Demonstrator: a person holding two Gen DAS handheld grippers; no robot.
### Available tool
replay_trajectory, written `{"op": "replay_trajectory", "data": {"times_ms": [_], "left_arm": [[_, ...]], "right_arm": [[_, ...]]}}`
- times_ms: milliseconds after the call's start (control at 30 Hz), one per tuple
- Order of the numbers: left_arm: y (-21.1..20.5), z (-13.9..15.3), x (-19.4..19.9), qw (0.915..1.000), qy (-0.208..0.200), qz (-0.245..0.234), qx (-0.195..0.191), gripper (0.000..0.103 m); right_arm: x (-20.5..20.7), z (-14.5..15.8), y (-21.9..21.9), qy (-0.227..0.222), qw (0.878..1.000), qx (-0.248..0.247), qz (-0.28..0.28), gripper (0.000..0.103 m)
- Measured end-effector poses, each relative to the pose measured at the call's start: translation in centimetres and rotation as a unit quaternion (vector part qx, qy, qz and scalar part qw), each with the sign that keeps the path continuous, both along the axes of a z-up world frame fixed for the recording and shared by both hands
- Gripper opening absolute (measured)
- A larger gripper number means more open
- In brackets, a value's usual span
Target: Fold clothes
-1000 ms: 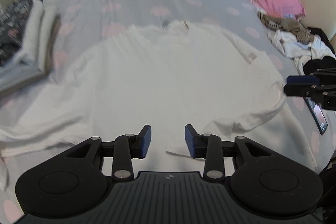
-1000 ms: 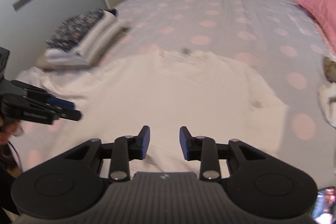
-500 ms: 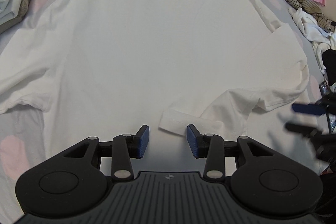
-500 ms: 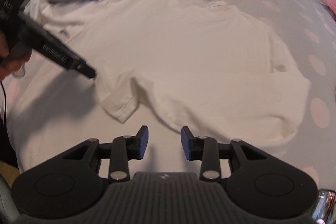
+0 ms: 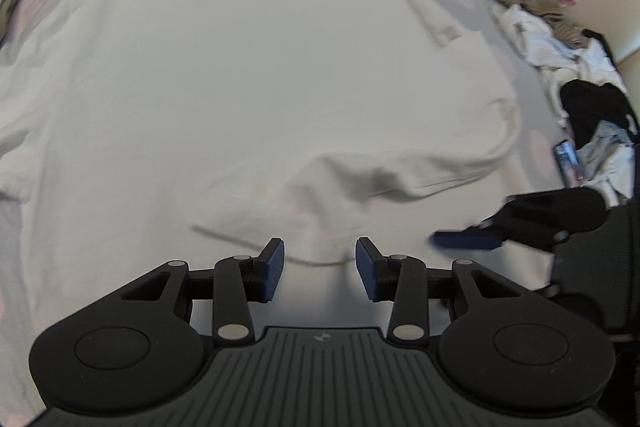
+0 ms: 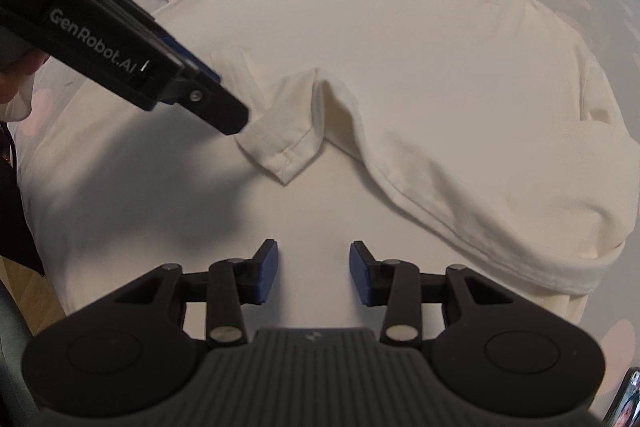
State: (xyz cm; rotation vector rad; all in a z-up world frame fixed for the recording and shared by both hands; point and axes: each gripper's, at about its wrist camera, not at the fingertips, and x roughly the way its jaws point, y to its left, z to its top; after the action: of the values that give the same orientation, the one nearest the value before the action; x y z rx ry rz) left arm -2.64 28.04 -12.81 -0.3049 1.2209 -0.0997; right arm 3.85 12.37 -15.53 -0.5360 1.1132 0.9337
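The left wrist picture is blurry and smeared, the right wrist picture is sharp, both bend round at the edges, the light is soft and even, and the left gripper (image 6: 236, 119) throws a big dark shadow on the white shirt (image 6: 400, 67).

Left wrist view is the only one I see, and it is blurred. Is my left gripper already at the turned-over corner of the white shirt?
Observer: In the right wrist view the left gripper tip reaches the edge of the turned-over hem corner of the white shirt; contact I cannot confirm.
Operator: Does the right gripper hold something?
Observer: No. The right gripper has just been opening its jaws; nothing is between them, only flat white fabric below.
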Motion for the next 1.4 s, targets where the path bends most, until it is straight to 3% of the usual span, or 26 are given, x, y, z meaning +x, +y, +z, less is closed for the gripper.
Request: {"op": "replay_trajectory", "data": {"times_ms": [300, 433, 600, 667, 900, 967, 1133, 1233, 1400], "left_arm": [[-2.6, -3.5, 1.7, 0.9990, 0.005, -0.025, 0.038, 0.037], [-3.2, -3.8, 1.5, 0.9966, -0.003, -0.047, 0.067, 0.037], [-3.1, -3.1, 1.5, 0.9945, 0.000, -0.061, 0.085, 0.007], [-2.7, -2.3, 1.4, 0.9944, 0.002, -0.068, 0.081, 0.005], [-1.5, 1.4, -0.3, 0.9890, 0.011, -0.119, 0.088, 0.004], [-1.0, 1.8, -1.0, 0.9858, 0.018, -0.131, 0.104, 0.004], [0.3, 1.2, -2.6, 0.9813, 0.038, -0.159, 0.101, 0.005], [1.3, 0.7, -3.2, 0.9810, 0.053, -0.161, 0.094, 0.013], [3.8, 1.3, -2.8, 0.9904, 0.041, -0.117, 0.062, 0.027]], "right_arm": [[0.4, 0.7, -0.8, -0.014, 1.000, -0.001, -0.002, 0.055], [0.7, 0.8, -1.2, -0.015, 1.000, -0.002, -0.006, 0.055], [0.9, 0.7, -1.1, -0.016, 1.000, -0.007, 0.000, 0.055], [0.9, 0.7, -1.0, -0.018, 1.000, -0.009, 0.003, 0.055], [1.5, 1.1, -1.1, -0.024, 1.000, -0.005, 0.000, 0.055], [1.7, 1.1, -1.2, -0.023, 1.000, -0.007, -0.002, 0.055], [2.2, 0.9, -1.3, -0.026, 1.000, -0.013, -0.003, 0.055], [2.5, 0.8, -1.3, -0.027, 0.999, -0.016, -0.004, 0.056], [1.7, 0.4, -1.2, -0.027, 0.999, -0.017, -0.005, 0.056]]}}
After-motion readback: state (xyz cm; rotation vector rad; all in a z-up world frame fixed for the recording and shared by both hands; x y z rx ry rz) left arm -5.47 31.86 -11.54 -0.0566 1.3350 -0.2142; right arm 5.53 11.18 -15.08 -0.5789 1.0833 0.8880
